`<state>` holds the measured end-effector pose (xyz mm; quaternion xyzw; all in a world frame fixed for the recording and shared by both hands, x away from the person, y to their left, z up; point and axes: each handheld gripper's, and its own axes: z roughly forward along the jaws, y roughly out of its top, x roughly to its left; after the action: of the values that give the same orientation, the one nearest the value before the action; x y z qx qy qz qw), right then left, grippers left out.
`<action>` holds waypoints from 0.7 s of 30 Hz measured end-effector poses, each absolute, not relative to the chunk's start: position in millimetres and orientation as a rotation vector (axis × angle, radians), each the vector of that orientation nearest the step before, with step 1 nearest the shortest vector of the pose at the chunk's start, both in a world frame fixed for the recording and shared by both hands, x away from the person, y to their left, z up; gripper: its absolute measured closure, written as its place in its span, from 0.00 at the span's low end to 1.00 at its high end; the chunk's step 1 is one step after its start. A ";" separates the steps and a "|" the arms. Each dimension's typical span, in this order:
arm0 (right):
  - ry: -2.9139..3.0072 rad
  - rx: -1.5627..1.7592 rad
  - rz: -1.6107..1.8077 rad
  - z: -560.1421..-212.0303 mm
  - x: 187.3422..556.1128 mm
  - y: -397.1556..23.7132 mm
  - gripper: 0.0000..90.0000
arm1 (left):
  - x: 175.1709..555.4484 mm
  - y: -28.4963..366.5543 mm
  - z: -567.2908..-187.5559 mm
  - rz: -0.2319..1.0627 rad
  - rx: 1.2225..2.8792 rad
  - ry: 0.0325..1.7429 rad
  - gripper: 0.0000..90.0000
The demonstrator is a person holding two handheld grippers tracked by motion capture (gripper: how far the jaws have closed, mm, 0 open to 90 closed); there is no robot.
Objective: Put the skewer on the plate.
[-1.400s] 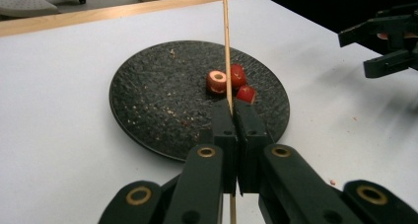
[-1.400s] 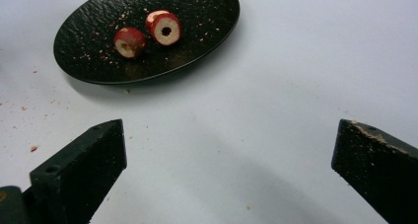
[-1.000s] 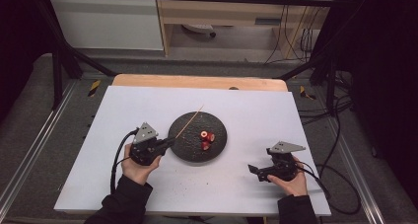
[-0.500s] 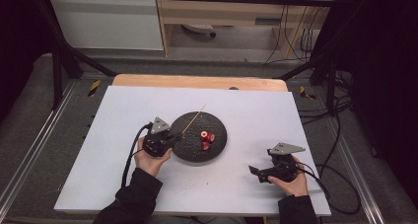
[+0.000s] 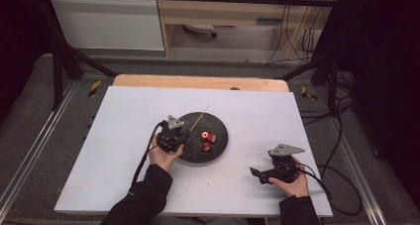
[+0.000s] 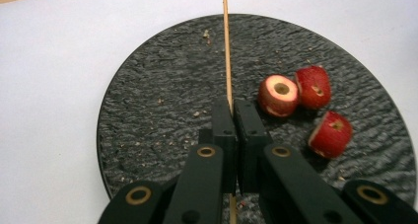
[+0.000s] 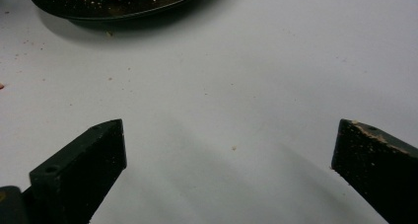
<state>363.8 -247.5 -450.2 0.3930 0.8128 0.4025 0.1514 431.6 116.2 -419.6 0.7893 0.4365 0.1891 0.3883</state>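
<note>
A round black slate plate (image 5: 220,123) lies mid-table with three red fruit pieces (image 5: 208,139) on its right half. My left gripper (image 5: 184,132) is over the plate's left edge, shut on a thin wooden skewer (image 5: 200,117) that points away to the far right. In the left gripper view the skewer (image 6: 226,56) runs straight up from between the closed jaws of the left gripper (image 6: 235,110); the fruit pieces (image 6: 300,93) lie just right of the tips. My right gripper (image 5: 258,175) rests near the front right, open and holding nothing, as the right gripper view (image 7: 231,150) shows.
The plate's rim (image 7: 118,12) shows at the top of the right gripper view, with crumbs on the white table (image 5: 124,131). A wooden strip (image 5: 198,82) borders the table's far edge. Cables (image 5: 341,136) trail off the right side.
My left hand has moved right and slightly down, from beside the plate to over its left edge, with the skewer still in the jaws. The right hand has stayed still.
</note>
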 end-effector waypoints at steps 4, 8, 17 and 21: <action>2.336 1.129 1.158 -450.8 363.9 -247.7 0.01 | 433.9 112.0 -423.6 0.489 2.027 1.125 0.98; 2.331 1.133 1.153 -450.1 362.9 -247.9 0.01 | 435.7 108.3 -429.2 0.479 2.059 1.128 0.98; 2.334 1.126 1.145 -451.3 362.9 -247.2 0.02 | 437.5 102.7 -435.9 0.468 2.094 1.134 0.98; 2.336 1.120 1.134 -451.7 363.1 -247.3 0.01 | 437.3 106.5 -434.5 0.452 2.076 1.133 0.97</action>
<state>363.1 -247.3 -451.7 0.3912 0.8159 0.3961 0.1560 437.3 106.5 -434.5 0.8048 0.4394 0.1751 0.3586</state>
